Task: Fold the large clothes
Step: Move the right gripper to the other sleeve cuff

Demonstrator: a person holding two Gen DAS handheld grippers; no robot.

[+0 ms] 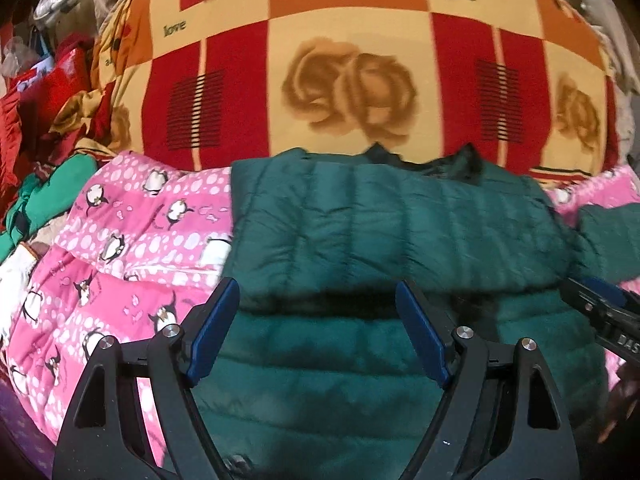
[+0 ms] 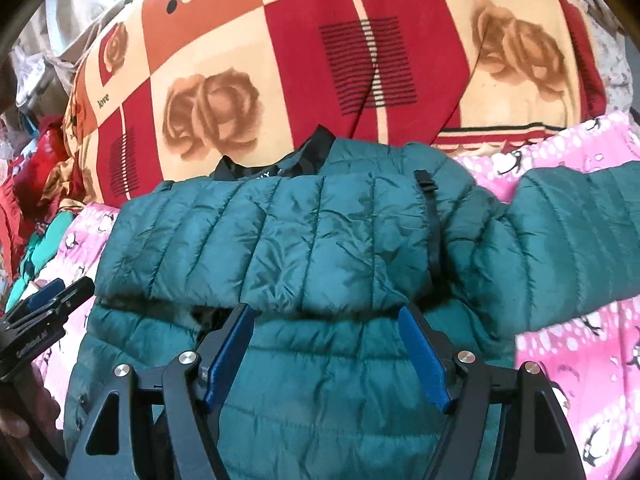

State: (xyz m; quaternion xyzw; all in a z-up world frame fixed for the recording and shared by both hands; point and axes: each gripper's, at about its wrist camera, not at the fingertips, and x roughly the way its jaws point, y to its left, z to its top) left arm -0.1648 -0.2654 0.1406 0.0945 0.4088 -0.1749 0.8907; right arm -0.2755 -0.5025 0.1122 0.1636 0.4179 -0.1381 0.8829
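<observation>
A dark green quilted puffer jacket [image 1: 380, 224] [image 2: 320, 240] lies on a pink penguin-print quilt [image 1: 132, 240] [image 2: 568, 344]. One sleeve is folded flat across its body, and its black collar [image 2: 280, 164] points to the far side. The other sleeve [image 2: 576, 232] stretches out to the right. My left gripper [image 1: 316, 292] hovers open above the jacket's left half, nothing between its blue pads. Over the jacket's middle my right gripper [image 2: 326, 316] is open too, near the edge of the folded sleeve, holding nothing. Each gripper shows at the other view's edge: the right gripper [image 1: 604, 308], the left gripper [image 2: 48, 300].
A red, orange and cream blanket [image 1: 352, 76] [image 2: 320, 60] with rose prints and the word "love" rises behind the jacket. Red and green cloths [image 1: 44, 152] are heaped at the left. A hand [image 2: 24, 420] shows at the lower left.
</observation>
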